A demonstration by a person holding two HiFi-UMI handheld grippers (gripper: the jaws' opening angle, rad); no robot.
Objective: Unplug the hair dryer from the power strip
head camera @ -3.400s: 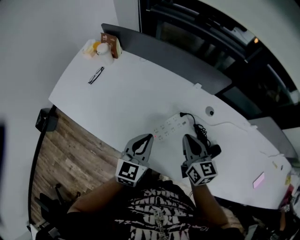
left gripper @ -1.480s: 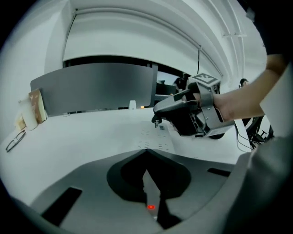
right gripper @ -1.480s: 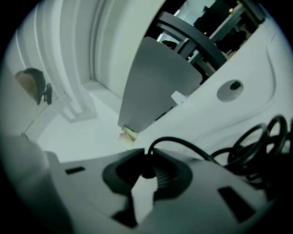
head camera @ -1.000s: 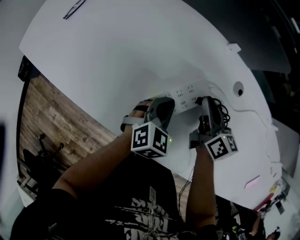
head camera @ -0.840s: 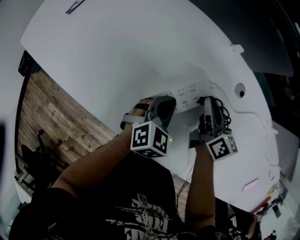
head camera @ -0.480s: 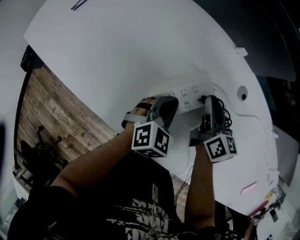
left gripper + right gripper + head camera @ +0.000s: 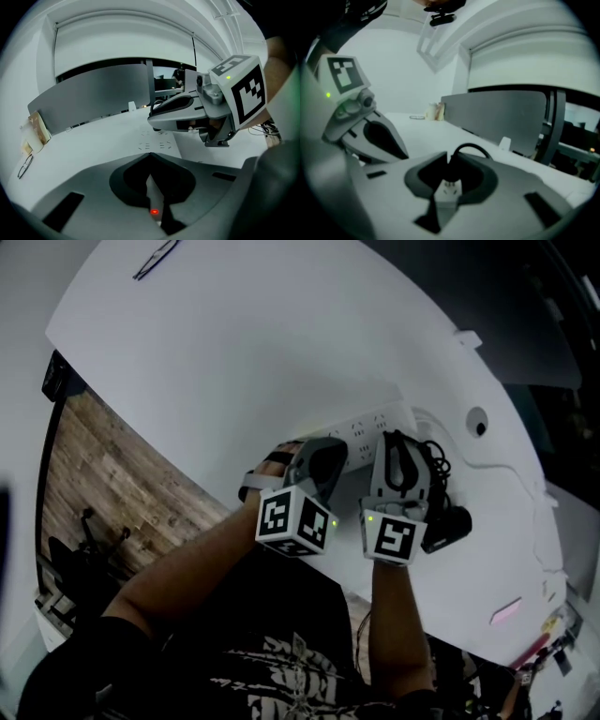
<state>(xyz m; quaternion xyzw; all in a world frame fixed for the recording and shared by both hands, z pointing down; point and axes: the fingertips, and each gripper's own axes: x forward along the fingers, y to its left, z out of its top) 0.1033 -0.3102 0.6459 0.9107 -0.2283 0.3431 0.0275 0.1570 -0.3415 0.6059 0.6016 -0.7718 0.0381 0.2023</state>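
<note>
The white power strip [image 7: 375, 422] lies on the white table [image 7: 234, 343]. A black plug [image 7: 452, 174] with its looping cord stands in the strip's end [image 7: 449, 191]. My right gripper [image 7: 392, 441] reaches over that end. Its jaws have just been opening and now stand open, with the plug between them [image 7: 451, 161]. The black hair dryer [image 7: 446, 527] lies to its right, next to the coiled cable [image 7: 429, 461]. My left gripper [image 7: 330, 450] is shut, and its tips rest on the strip's other end, by the red light [image 7: 153, 212].
A pair of glasses [image 7: 155, 259] lies far off on the table. A round cable hole [image 7: 478, 420] and a pink item [image 7: 506, 608] lie to the right. A grey partition [image 7: 103, 93] borders the far edge. Wooden floor [image 7: 103, 484] lies beyond the near edge.
My right gripper has rolled so that its marker cube faces up, and it has shifted left over the strip's end. This uncovers the hair dryer. The left gripper has stayed put.
</note>
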